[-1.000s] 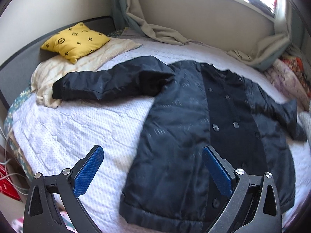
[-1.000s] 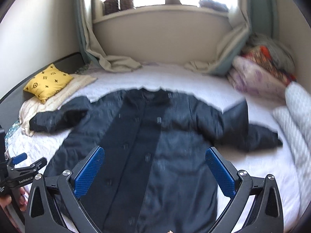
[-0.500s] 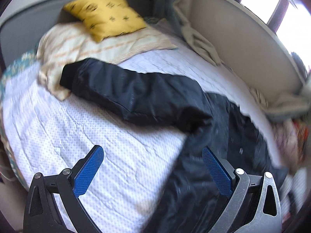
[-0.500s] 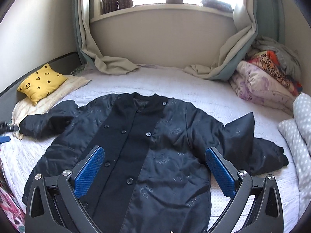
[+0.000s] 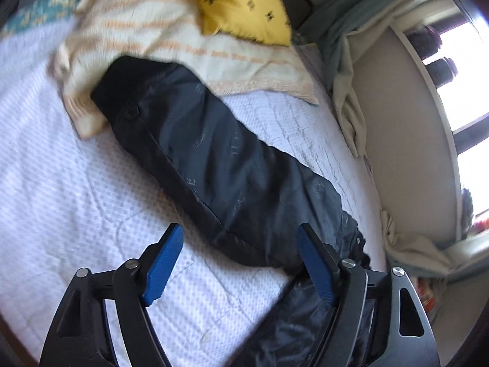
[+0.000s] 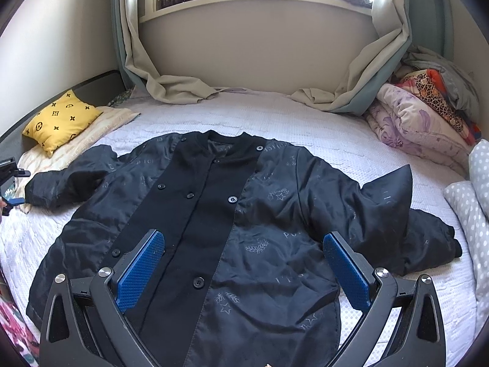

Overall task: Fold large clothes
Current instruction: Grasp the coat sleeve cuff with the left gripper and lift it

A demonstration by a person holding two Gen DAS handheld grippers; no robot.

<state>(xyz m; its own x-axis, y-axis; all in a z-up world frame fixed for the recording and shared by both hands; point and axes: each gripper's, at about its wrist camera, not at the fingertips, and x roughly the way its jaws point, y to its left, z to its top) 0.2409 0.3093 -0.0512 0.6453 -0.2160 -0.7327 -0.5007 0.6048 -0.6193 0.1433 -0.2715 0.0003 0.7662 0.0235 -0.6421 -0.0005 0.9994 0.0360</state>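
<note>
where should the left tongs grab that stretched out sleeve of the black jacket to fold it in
Probably the cuff end, where the sleeve overlaps the striped cream blanket. It lies flat and straight across the white bedspread, so taking its tip should swing the whole length over the jacket body. Come in low from the outer, pillow side with the left tongs, open, pinching across the cuff's width.

Bare quilt [image 5: 76,198] beside the jacket sleeve [image 5: 214,159]; striped towel [image 5: 171,33] and yellow cushion [image 5: 244,3] crowding its cuff.
</note>
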